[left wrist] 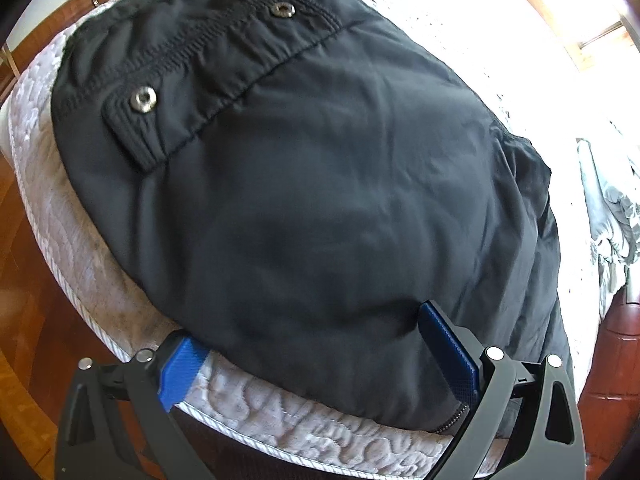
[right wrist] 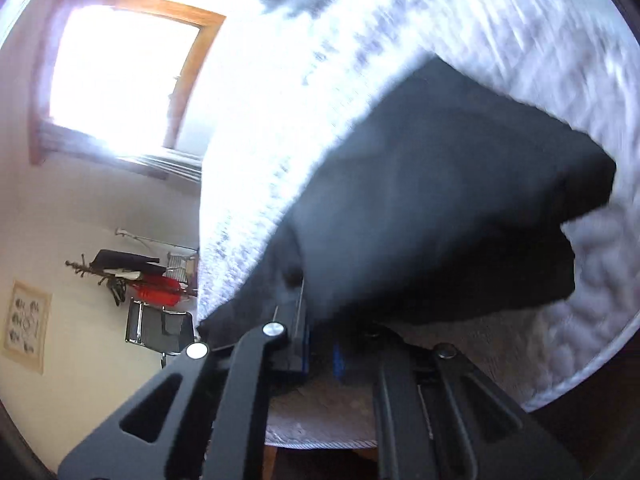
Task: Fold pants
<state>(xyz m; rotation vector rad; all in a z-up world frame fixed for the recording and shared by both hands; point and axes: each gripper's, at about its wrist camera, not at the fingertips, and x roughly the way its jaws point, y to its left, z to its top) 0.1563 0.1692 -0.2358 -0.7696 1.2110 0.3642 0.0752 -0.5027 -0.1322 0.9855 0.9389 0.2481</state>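
No legible writing on anything. Left gripper [left wrist: 320, 352] pitched steeply down over the near mattress [left wrist: 72, 216] edge, blue pads [left wrist: 182, 372] spread wide, released, straddling the hem of the black pants [left wrist: 304, 184]. Pants lie flat on the mattress, waistband with two metal snaps [left wrist: 145, 98] at far left. Right gripper [right wrist: 320, 354] angled lower, rolled, clenched on a pants fold.

the black pants [right wrist: 440, 208] are seen mid-frame on the white mattress [right wrist: 592, 280]; the right gripper [right wrist: 320, 354] is closed at bottom centre.
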